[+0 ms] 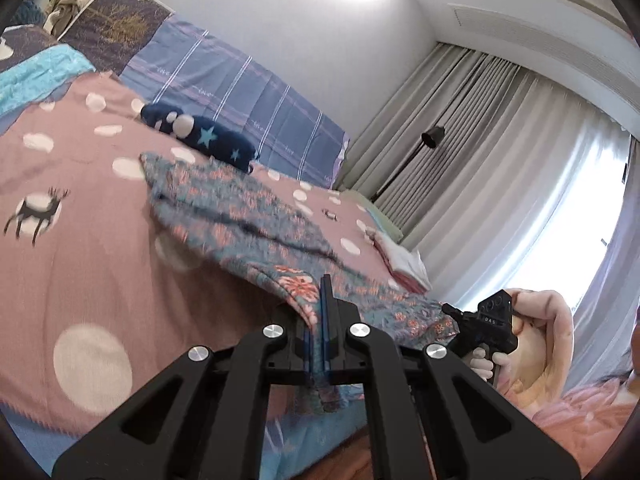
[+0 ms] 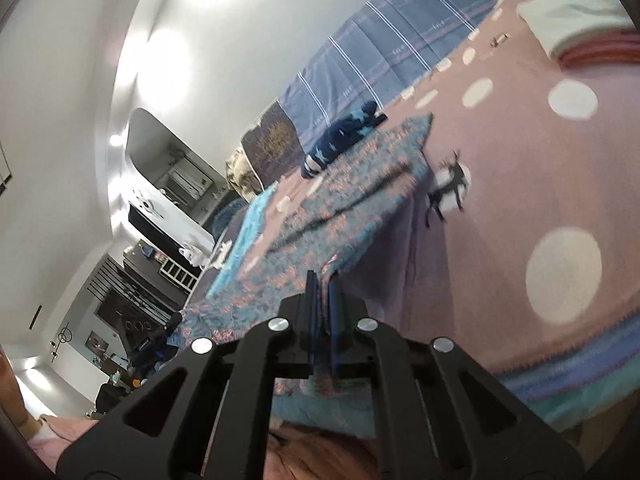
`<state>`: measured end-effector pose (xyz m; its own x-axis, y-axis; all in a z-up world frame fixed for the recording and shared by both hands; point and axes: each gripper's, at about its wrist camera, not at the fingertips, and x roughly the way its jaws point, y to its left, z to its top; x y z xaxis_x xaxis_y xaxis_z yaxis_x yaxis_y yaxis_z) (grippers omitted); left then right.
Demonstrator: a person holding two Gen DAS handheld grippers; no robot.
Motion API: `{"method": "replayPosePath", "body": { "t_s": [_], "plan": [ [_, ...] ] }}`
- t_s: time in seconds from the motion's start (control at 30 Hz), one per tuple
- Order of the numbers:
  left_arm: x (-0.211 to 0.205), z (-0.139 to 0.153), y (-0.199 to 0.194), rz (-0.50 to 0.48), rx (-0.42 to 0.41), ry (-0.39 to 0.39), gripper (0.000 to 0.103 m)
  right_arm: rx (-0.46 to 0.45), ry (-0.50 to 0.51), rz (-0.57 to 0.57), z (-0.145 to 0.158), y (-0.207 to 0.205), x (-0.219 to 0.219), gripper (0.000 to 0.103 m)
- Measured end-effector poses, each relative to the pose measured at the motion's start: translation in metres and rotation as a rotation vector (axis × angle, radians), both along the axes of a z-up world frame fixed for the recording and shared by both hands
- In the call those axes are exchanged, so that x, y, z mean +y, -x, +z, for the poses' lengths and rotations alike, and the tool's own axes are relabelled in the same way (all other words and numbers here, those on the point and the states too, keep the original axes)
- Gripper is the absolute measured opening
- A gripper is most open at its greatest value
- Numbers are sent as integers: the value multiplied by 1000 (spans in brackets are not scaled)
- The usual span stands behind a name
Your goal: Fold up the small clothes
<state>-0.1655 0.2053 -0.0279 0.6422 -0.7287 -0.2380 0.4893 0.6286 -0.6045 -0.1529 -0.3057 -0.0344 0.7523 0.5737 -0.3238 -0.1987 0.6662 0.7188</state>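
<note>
Both hand-held grippers [image 1: 322,292] [image 2: 322,280] pinch garment [image 1: 240,208] edge.

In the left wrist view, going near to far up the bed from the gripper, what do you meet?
Left gripper shut on the near hem → teal floral-print garment → rolled navy star-patterned cloth → blue-purple striped sheet against the wall.
</note>
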Motion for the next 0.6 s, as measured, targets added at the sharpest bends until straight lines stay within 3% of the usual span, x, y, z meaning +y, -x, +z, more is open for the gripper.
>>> {"method": "replayPosePath", "body": {
  "t_s": [0.27, 0.43, 0.6],
  "plan": [
    [-14, 50, -67, 39, -92, -56, 4, -89, 39, -14, 47, -78, 0, 5],
    [-21, 70, -129, 73, -105, -89, 4, -86, 89, -62, 67, -151, -3, 5],
    [-23, 73, -211, 155, -76, -125, 4, -31, 147, -103, 63, -228, -4, 5]
  ]
}}
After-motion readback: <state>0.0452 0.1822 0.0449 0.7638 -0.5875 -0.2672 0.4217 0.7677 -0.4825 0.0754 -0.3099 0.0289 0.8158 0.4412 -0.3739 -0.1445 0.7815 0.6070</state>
